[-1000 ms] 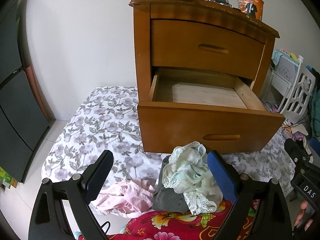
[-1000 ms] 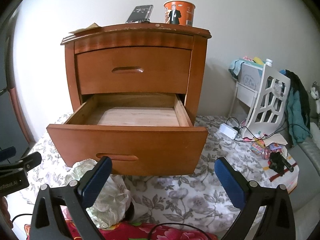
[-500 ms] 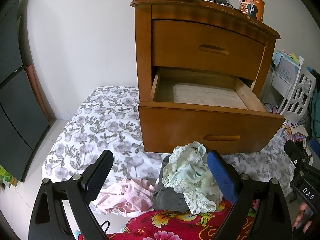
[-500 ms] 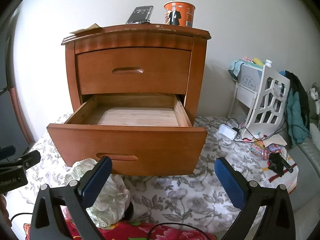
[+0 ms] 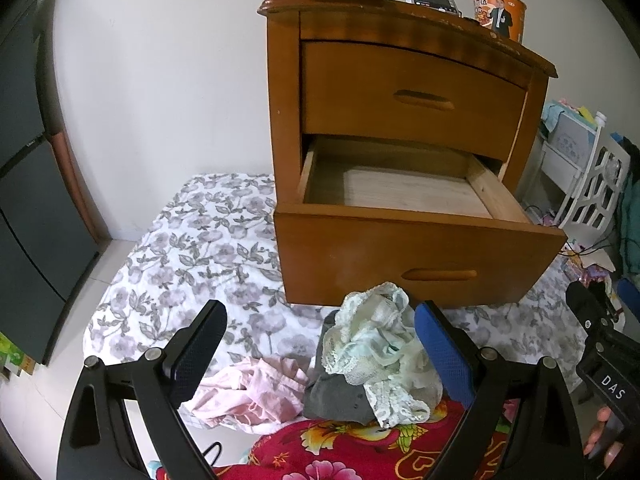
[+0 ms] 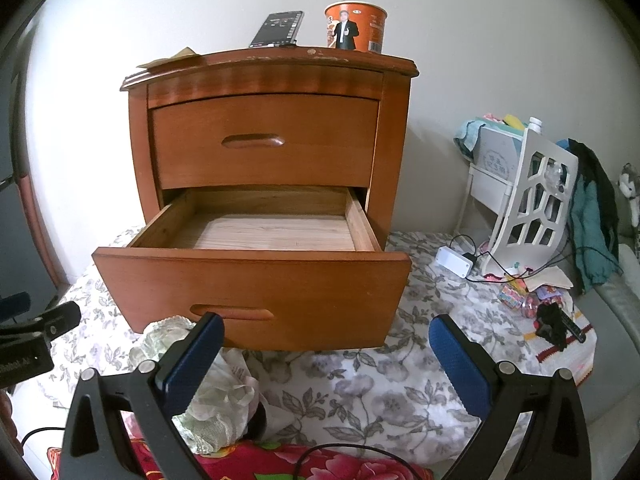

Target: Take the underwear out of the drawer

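A wooden nightstand stands on a floral sheet with its lower drawer (image 5: 416,248) (image 6: 256,280) pulled out; the drawer's inside shows only bare wood. In front of it lies a heap of underwear: a pale green lace piece (image 5: 380,344) (image 6: 216,400) on top of a grey piece (image 5: 336,396), and a pink piece (image 5: 248,392) to the left. My left gripper (image 5: 320,348) hangs open just before the heap, holding nothing. My right gripper (image 6: 326,360) is open too, empty, in front of the drawer, with the green lace behind its left finger.
The upper drawer (image 6: 264,140) is closed. A phone (image 6: 278,28) and an orange noodle cup (image 6: 356,26) stand on the nightstand top. A red flowered blanket (image 5: 340,452) lies nearest. A white rack (image 6: 536,200), cables and clutter sit at the right. Dark cabinet (image 5: 28,184) at left.
Both grippers have shifted only slightly; the view has drifted a little. The clothes and the drawer have not moved.
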The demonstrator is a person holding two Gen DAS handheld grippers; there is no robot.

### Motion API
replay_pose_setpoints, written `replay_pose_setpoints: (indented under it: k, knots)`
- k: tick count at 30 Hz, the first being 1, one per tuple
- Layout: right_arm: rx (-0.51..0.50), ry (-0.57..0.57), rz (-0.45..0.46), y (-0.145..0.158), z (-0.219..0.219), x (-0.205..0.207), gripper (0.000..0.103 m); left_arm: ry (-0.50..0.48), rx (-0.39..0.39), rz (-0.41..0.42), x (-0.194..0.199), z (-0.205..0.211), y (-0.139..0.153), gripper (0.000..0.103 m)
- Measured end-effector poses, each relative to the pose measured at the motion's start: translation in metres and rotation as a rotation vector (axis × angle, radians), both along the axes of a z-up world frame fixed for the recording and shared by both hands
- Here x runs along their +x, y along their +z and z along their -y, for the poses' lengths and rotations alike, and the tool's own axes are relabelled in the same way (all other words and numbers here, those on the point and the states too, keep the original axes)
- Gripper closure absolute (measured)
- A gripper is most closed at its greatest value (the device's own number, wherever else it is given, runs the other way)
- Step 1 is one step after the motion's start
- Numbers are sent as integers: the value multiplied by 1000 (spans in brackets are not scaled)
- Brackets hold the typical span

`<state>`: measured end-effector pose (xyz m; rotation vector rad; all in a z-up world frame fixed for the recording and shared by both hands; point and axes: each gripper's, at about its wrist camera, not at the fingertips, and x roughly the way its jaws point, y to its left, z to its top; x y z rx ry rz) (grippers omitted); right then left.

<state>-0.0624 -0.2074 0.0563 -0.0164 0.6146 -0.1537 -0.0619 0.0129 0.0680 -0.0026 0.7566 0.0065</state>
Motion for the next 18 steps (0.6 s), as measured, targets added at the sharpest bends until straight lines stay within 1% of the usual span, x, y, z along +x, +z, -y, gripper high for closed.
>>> replay_pose_setpoints:
  k: [8, 14, 18]
  knots:
    - [2, -5, 1, -1, 1, -1, 0, 21, 21, 31, -5, 1, 2, 8]
    - [3, -7, -2, -1, 2, 0, 0, 29, 28, 35, -6, 0, 2, 8]
    - [3, -9, -3, -1, 2, 0, 0, 27, 7, 28, -5, -2, 3, 8]
